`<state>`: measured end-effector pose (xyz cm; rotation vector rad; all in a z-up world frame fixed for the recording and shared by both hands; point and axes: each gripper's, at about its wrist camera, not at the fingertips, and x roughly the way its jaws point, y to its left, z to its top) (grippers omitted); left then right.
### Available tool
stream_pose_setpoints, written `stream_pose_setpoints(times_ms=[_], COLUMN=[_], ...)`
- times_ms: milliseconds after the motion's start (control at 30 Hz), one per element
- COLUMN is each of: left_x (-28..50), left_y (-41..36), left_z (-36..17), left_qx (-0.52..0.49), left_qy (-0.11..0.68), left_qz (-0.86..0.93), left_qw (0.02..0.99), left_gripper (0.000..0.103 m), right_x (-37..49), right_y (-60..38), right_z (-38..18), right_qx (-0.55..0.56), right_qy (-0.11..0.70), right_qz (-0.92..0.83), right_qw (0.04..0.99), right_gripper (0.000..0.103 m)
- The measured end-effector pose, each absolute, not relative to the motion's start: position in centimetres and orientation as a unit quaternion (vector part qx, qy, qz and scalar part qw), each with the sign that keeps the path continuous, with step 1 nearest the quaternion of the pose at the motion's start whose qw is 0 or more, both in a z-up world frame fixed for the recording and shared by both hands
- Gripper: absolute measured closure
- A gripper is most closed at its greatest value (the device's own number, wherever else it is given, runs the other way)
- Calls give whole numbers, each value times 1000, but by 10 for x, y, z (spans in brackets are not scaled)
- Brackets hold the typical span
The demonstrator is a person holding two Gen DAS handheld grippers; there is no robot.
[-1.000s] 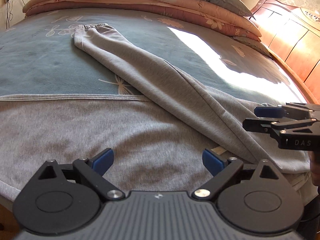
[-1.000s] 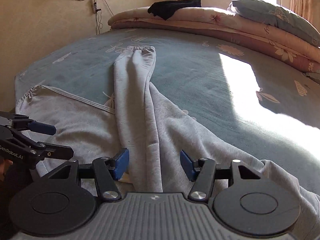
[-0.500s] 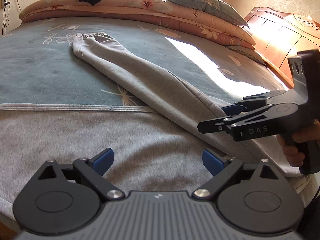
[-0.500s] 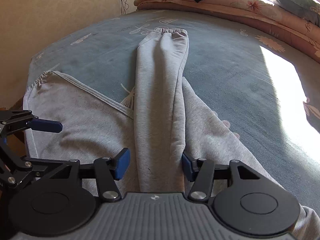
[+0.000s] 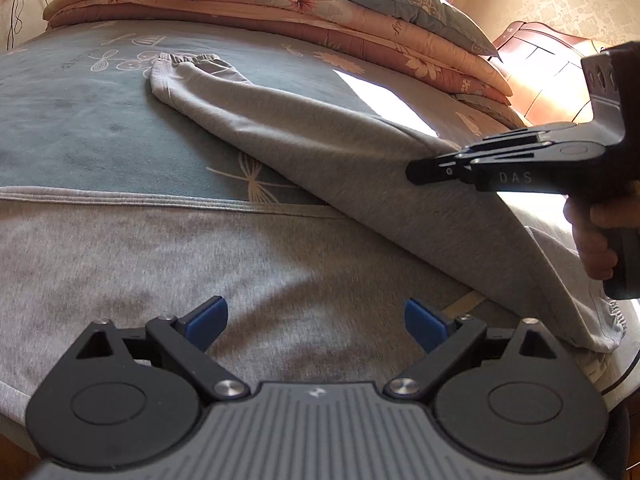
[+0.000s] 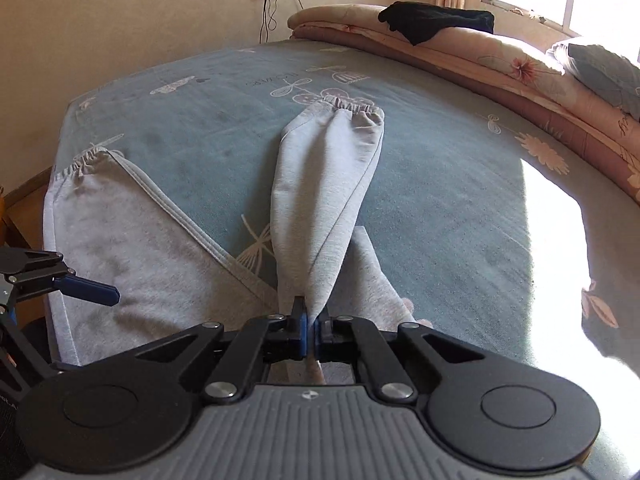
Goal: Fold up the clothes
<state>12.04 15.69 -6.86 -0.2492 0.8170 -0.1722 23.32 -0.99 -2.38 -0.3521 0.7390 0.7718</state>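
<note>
Right hand-held gripper (image 6: 311, 330) pinches the near end of the grey trouser leg (image 6: 328, 184), whose long axis runs away to its far cuff on the bed (image 6: 460, 184); left hand-held gripper (image 5: 316, 320) spread over the near leg.

One grey sweatpants (image 6: 320, 200), two claws (image 5: 316, 320) (image 6: 311, 330), one black garment (image 6: 436, 24), one pillow (image 5: 400, 4)

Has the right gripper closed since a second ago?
Yes. The right gripper, open a second ago, is now shut on the gray pants, pinching the leg above the blue bedspread.
</note>
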Motion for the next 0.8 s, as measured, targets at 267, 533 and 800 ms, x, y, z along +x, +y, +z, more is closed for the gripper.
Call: stream_pose_setpoints(times_ms=[267,533,800], left_x=[111,108,95], left_y=[152,161,183], left_z=[-62,-59,-53], left_qx=[-128,-145,-149], left_qy=[383,378,368], left_qz=[-100,-91,-72], left_qw=[909,910,915], left_gripper=[8,8,8], right_x=[220,181,142], right_y=[-13,-10,0], right_z=[45,83,33], right_qx=[-177,-195,-213], right_qy=[283,254,329], right_qz=[353,377,420], right_qw=[874,869,819], right_gripper=[99,99,99])
